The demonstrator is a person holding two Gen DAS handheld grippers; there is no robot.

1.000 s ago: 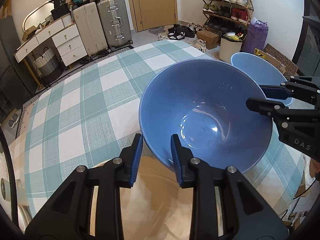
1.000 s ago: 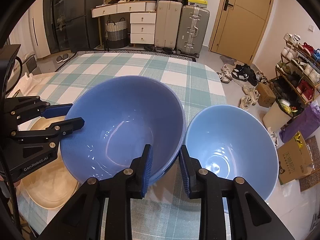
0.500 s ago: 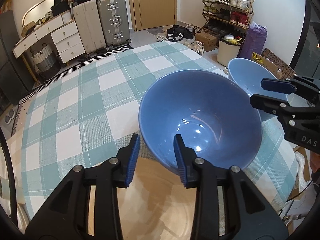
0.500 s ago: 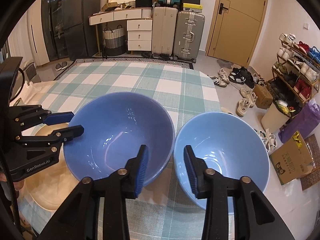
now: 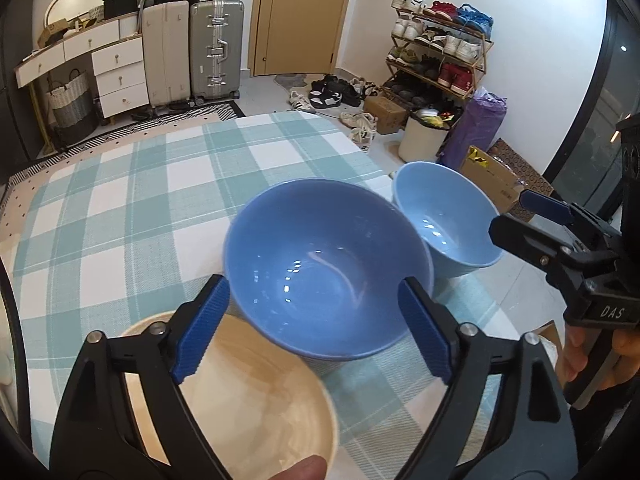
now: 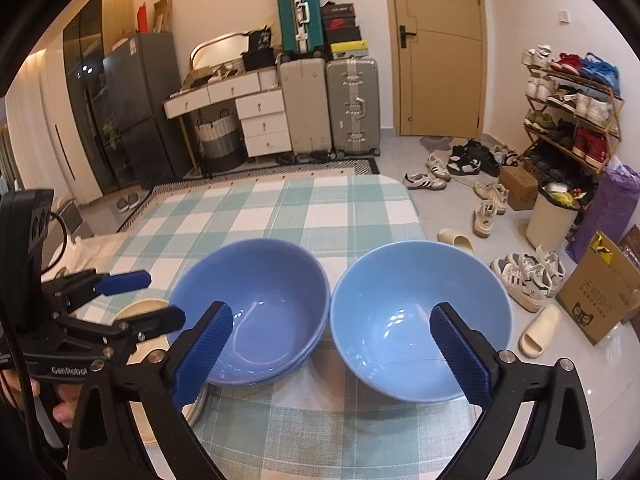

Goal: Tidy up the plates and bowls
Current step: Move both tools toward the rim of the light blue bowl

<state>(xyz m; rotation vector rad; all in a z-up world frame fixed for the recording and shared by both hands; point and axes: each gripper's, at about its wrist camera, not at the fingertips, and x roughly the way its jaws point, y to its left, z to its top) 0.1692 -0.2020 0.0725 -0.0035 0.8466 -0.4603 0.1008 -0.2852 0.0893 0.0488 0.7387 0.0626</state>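
Left gripper (image 5: 314,326), bottom of the left wrist view: jaws opening, spread wide, nothing pinched. The deep, darker blue glazed ceramic bowl (image 5: 328,268) sits centre frame, w/ its near rim showing in the gap between the blue ribbed pads (image 5: 202,326), but neither pad presses on it. It looks freed on purpose, set down where it belongs.

Right gripper (image 6: 332,350), bottom of the right wrist view: jaws also opening, wide apart, empty. The gap straddles the spot where the darker bowl (image 6: 256,308) and the paler sky-blue ceramic bowl (image 6: 416,320) nearly meet, rims just beside each other; can't tell if they touch.

In the right wrist view the darker bowl shows a doubled rim line at its lower right edge, prob. two like bowls nested, though I can't be sure. That would explain the two-handed hold: one gripper per side for a wide, slick, heavy-ish bowl lowered level onto a matching one.

The pale bowl stands alone at centre right, close to the edge of the teal-and-white checked tablecloth (image 5: 132,200). The cream round shallow plate (image 5: 248,396), lower left in the left wrist view, lies just beside the darker bowl, partly under its flank.

So like seems to go w/ like: blues grouped, plate apart. The pale bowl is not yet stacked; prob. next. Risk: glazed rims slip in ribbed pads, and the table edge is near.
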